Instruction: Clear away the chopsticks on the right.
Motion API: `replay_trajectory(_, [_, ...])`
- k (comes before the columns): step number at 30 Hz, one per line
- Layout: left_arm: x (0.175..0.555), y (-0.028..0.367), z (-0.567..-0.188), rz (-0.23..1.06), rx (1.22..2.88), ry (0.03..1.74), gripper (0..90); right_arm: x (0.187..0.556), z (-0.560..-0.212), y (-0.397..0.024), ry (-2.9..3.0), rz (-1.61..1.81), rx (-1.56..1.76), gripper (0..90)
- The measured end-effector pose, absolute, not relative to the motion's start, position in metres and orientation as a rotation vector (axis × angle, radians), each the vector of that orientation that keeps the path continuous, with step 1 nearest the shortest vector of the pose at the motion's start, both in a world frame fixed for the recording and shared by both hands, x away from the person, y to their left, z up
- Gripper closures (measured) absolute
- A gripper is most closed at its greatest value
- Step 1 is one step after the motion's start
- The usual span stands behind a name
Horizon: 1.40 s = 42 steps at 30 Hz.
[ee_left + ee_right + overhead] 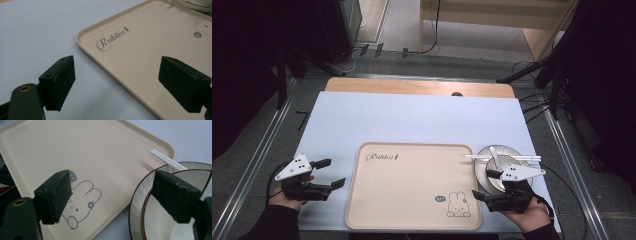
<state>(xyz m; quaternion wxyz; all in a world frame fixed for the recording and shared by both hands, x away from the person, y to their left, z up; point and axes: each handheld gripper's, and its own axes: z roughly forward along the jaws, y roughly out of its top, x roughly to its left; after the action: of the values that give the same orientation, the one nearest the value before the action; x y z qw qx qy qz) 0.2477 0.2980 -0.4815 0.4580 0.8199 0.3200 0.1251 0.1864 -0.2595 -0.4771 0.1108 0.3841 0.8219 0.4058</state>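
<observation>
A beige tray (412, 185) printed with a rabbit (459, 205) lies flat in the near middle of the table (412, 120), its bed bare. Just right of the tray stand a plate (517, 152) and a bowl (492, 176) nested on it, with white chopsticks (502, 158) laid across their far rim and a spoon (494, 155) resting in the bowl, likely gathered there to be moved onto the tray. The left claw (331, 172) hovers off the tray's left edge, jaws spread wide and holding nothing. The right claw (489, 186) sits over the bowl's near side, likewise spread and empty, perhaps readying a grasp. The table has a pale, smooth cover with a wooden strip at the far edge; grey floor, cables and dark stands surround it.
</observation>
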Motion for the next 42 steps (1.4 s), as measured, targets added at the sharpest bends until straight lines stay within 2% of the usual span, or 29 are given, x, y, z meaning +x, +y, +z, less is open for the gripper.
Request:
replay_trajectory(31, [0.247, 0.298, -0.481, 0.337, 2.034, 0.791, 14.6, 0.188, -0.476, -0.260, 2.436, 1.189, 1.133, 21.2])
replay_trajectory(42, [0.247, 0.298, -0.481, 0.337, 2.034, 0.796, 14.6, 0.187, -0.464, -0.270, 2.392, 1.225, 1.151, 24.6])
